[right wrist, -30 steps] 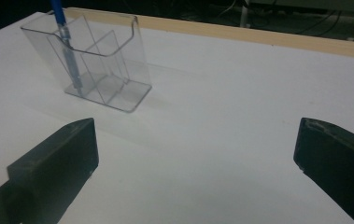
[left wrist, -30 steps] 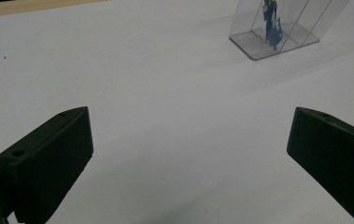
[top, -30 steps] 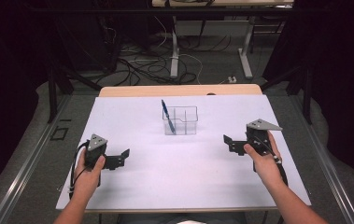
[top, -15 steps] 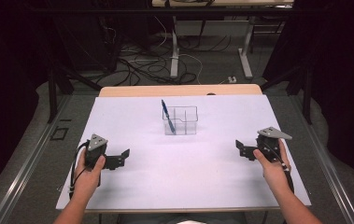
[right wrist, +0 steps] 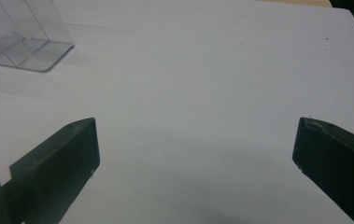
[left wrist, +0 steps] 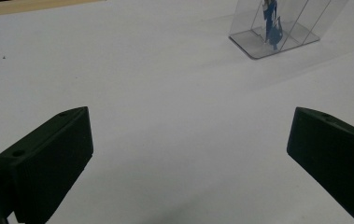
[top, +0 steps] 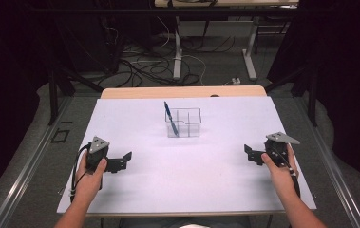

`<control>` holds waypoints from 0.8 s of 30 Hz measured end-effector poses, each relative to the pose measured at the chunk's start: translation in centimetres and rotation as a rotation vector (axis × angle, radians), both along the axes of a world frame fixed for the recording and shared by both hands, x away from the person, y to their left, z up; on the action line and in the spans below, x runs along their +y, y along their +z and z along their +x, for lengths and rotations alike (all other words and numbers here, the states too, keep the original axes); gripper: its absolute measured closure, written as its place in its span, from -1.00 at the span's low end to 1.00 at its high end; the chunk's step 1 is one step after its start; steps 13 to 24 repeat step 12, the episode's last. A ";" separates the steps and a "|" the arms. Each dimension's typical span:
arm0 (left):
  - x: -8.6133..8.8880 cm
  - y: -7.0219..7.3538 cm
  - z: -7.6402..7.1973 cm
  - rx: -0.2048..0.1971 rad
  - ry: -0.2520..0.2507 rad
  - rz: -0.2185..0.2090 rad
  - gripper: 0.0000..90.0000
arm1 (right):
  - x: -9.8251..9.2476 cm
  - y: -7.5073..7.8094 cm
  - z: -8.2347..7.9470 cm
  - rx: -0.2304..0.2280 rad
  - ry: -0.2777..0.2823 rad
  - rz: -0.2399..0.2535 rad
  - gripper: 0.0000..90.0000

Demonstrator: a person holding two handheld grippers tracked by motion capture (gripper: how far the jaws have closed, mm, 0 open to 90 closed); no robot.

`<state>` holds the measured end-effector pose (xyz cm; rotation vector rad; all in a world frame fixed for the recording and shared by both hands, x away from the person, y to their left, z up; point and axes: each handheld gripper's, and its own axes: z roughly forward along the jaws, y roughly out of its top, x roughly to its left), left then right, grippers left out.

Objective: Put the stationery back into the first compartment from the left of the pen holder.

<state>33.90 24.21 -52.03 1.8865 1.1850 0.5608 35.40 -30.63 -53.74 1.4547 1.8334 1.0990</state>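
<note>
A clear plastic organizer box with several compartments stands at the middle of the white table. A blue pen leans upright in its left compartment; the left gripper view shows the box and pen at upper right. My left gripper rests low at the table's left, open and empty. My right gripper rests at the right, open and empty, with the box at its upper left.
A strip of bare wood tabletop runs along the far edge. Beyond it lie floor cables and desk legs. A grey rail runs along the left side of the table.
My right gripper has moved down and to the right, toward the table's near right edge, and settled low. The left gripper has stayed put.
</note>
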 end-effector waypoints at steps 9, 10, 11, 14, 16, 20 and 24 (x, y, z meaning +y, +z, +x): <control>0.0 0.0 0.0 0.003 0.005 -0.008 -0.99 | -0.4 -0.3 0.0 0.007 -0.016 -0.005 -0.99; 0.0 0.0 0.0 0.001 0.009 -0.014 -0.99 | -0.5 -0.3 0.0 0.008 -0.014 -0.005 -0.99; 0.0 0.0 0.0 0.002 0.008 -0.013 -0.99 | -0.5 -0.3 0.0 0.006 -0.021 -0.001 -0.99; 0.0 0.0 0.0 0.001 0.008 -0.014 -0.99 | -0.5 -0.3 0.0 0.008 -0.017 -0.001 -0.99; 0.0 0.0 0.0 0.001 0.008 -0.014 -0.99 | -0.5 -0.3 0.0 0.008 -0.017 -0.001 -0.99; 0.0 0.0 0.0 0.001 0.008 -0.014 -0.99 | -0.5 -0.3 0.0 0.008 -0.017 -0.001 -0.99; 0.0 0.0 0.0 0.001 0.008 -0.014 -0.99 | -0.5 -0.3 0.0 0.008 -0.017 -0.001 -0.99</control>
